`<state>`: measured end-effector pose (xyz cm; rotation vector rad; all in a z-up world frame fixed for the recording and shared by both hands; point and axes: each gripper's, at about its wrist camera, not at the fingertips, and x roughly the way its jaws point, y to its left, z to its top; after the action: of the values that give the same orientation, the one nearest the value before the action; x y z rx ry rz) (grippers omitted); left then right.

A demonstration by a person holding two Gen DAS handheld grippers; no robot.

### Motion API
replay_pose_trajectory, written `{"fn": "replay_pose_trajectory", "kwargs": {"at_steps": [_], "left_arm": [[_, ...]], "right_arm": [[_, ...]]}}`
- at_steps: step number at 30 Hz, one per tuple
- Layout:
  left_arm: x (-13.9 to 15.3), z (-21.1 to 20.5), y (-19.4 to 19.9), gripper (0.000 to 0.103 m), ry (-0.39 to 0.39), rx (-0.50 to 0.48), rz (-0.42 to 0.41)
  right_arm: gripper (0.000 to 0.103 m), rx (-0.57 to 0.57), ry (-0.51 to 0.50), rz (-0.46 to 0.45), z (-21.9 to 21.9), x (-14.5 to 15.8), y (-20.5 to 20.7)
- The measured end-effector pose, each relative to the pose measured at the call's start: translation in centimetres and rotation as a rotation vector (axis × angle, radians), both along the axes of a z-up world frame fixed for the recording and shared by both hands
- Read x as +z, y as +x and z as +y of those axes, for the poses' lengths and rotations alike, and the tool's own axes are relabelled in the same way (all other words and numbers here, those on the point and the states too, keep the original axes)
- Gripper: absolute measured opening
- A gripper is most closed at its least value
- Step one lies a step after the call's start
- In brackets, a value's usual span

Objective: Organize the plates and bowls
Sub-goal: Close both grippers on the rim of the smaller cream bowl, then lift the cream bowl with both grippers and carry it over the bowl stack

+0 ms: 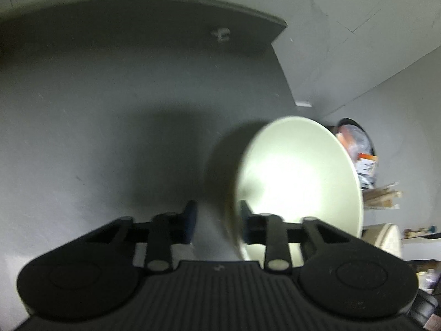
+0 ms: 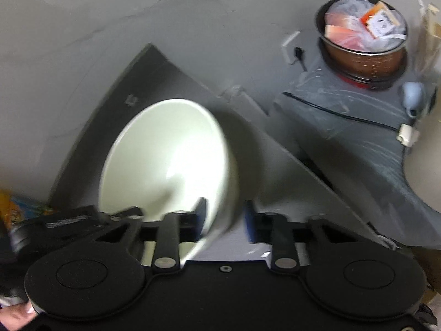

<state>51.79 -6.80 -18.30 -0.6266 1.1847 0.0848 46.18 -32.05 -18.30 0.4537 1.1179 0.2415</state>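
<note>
A pale green-white bowl [image 1: 300,176] is tilted on its side above the dark grey table [image 1: 110,110]. In the left wrist view my left gripper [image 1: 217,220] straddles the bowl's rim: the right finger is inside the bowl, the left finger stands apart from the rim. In the right wrist view the same bowl [image 2: 171,160] is tilted, and my right gripper [image 2: 224,218] straddles its rim with the left finger inside and the right finger outside, a gap showing. Both views are motion-blurred.
A copper-coloured pot [image 2: 363,41] stuffed with plastic bags stands on a grey surface at the right; it also shows in the left wrist view [image 1: 358,149]. A black cable [image 2: 344,114] and a pale blue object [image 2: 413,96] lie near it. Grey floor surrounds the table.
</note>
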Motion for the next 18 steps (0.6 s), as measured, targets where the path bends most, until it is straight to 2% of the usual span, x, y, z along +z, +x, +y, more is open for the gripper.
{"fn": "replay_pose_trajectory", "kwargs": {"at_steps": [1,3,7,18], "left_arm": [[-0.1,0.0,0.0,0.011,-0.026,-0.002,0.006],[0.0,-0.2,0.0,0.009,-0.014,0.004,0.020],[1.0,-0.3,-0.6,0.008,-0.005,-0.009,-0.005],[6.7,0.4,-3.7,0.008,0.010,-0.001,-0.113]], "right_arm": [[0.020,0.007,-0.021,0.000,0.3,0.2,-0.1],[0.020,0.017,-0.038,-0.008,0.7,0.6,-0.2],[0.020,0.015,-0.035,-0.034,0.6,1.5,-1.2],[0.020,0.019,0.010,-0.124,0.5,6.3,-3.8]]}}
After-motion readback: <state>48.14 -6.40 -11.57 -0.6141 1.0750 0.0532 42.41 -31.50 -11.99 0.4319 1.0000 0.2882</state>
